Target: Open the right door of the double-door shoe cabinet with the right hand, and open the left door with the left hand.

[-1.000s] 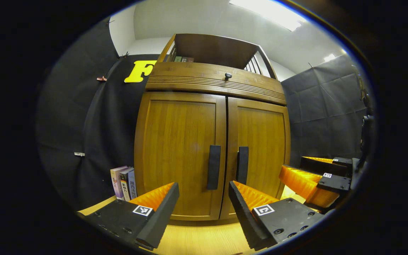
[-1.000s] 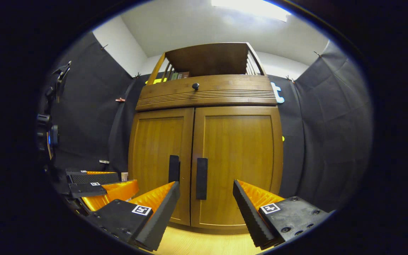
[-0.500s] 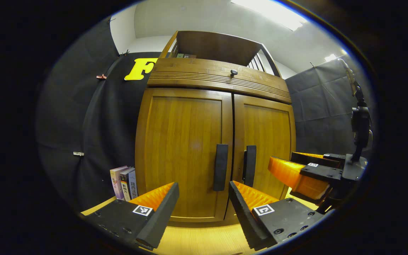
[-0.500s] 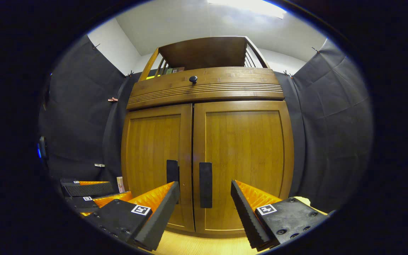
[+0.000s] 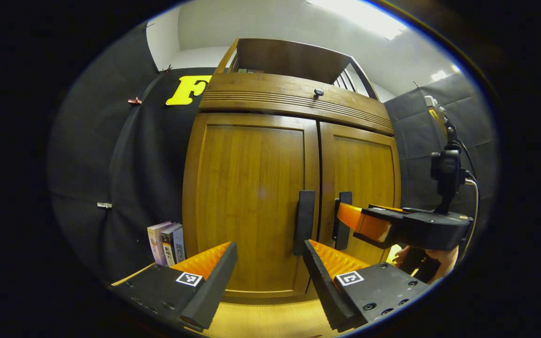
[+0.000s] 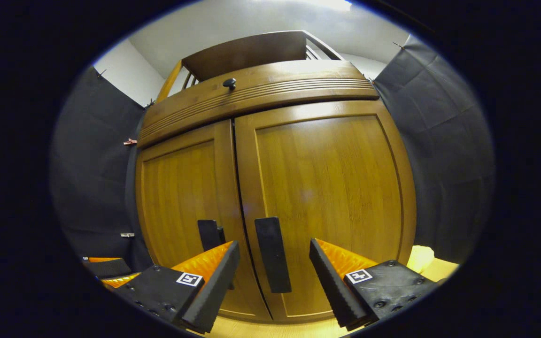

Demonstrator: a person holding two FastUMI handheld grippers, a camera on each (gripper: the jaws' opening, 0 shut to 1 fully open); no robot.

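Ahead of you stands the wooden shoe cabinet, on a pale wood surface, both doors shut. In the left gripper view its left door and right door meet at a centre seam, each with a dark upright handle beside that seam: the left door handle and the right door handle. Above the doors runs a ribbed band with a small dark knob.

Your right gripper is spread wide, and the right door handle stands between its fingers without either one touching it. In the left gripper view that same gripper reaches in from the right, its tip at the right door handle, with your hand under it.

Your left gripper is also spread wide, pinching nothing, near the left door handle but apart from it.

A few books stand upright just left of the cabinet, against the wall.
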